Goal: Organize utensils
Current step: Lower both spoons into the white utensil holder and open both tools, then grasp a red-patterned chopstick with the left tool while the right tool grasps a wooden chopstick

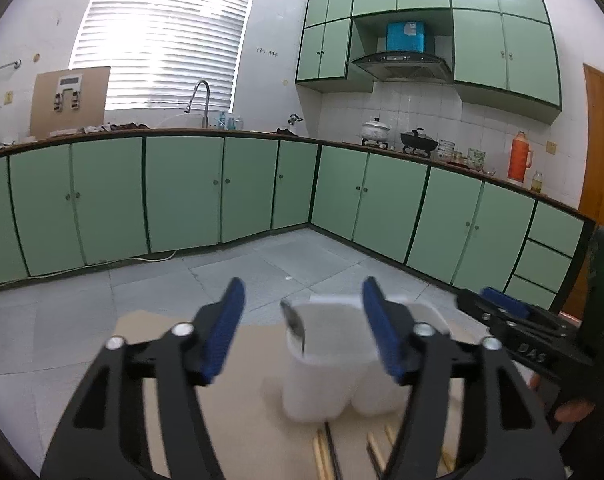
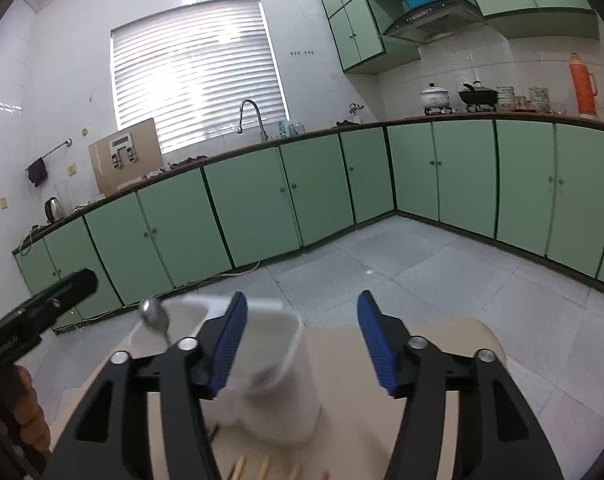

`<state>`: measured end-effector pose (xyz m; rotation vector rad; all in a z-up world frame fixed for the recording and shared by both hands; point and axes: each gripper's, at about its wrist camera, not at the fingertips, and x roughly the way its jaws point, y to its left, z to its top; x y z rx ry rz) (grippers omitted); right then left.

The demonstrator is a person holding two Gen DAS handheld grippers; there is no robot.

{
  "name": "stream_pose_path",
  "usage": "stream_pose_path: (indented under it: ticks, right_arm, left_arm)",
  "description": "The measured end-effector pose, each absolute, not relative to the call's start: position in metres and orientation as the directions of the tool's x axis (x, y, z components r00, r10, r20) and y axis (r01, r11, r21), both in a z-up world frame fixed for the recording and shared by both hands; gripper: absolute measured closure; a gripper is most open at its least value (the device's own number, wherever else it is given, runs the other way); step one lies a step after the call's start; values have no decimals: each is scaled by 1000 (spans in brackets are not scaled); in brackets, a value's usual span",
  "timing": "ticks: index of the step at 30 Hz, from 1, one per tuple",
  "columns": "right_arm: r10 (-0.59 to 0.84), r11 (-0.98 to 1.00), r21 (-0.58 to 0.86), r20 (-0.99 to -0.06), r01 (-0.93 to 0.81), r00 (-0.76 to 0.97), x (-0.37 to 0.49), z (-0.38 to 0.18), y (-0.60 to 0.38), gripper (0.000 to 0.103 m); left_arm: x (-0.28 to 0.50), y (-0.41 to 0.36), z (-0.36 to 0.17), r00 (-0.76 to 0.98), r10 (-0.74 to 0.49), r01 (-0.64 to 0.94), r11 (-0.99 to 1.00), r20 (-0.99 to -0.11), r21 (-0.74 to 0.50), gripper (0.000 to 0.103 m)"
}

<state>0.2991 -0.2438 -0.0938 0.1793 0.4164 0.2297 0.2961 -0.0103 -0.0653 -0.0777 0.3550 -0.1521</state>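
Both grippers were spread wide and held nothing — the left gripper (image 1: 302,328) hung over the white holder (image 1: 322,364), the right gripper (image 2: 302,336) just beside it. One spoon (image 1: 296,326) already stood in the holder's left cup. Chopsticks (image 1: 326,456) lay loose on the worktop (image 1: 242,380) in front — so the sorting looked barely started.

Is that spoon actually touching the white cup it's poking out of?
Touching. In the left wrist view the spoon stands inside the white cup, its handle leaning against the rim. The right wrist view shows the same.
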Motion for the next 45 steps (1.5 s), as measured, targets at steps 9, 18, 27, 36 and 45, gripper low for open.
stream_pose_path:
  ticks: [9, 18, 27, 36, 45]
  right_arm:
    - [208, 971, 215, -561, -102, 801, 206, -138, -248, 24]
    - [172, 976, 214, -649, -40, 741, 136, -164, -243, 25]
    - [192, 979, 187, -732, -78, 654, 105, -187, -232, 35]
    - [190, 981, 164, -737, -101, 649, 95, -188, -229, 37]
    - [192, 981, 139, -744, -133, 640, 91, -192, -221, 41]
  left_arm:
    - [217, -3, -119, 799, -157, 133, 988, -581, -85, 28]
    - [155, 3, -160, 706, -127, 116, 991, -697, -63, 27]
    - [128, -8, -183, 624, -116, 134, 990, -773, -41, 27]
    - [120, -15, -199, 590, -91, 146, 989, -802, -5, 31]
    - [119, -6, -199, 603, -60, 110, 994, -795, 8, 35]
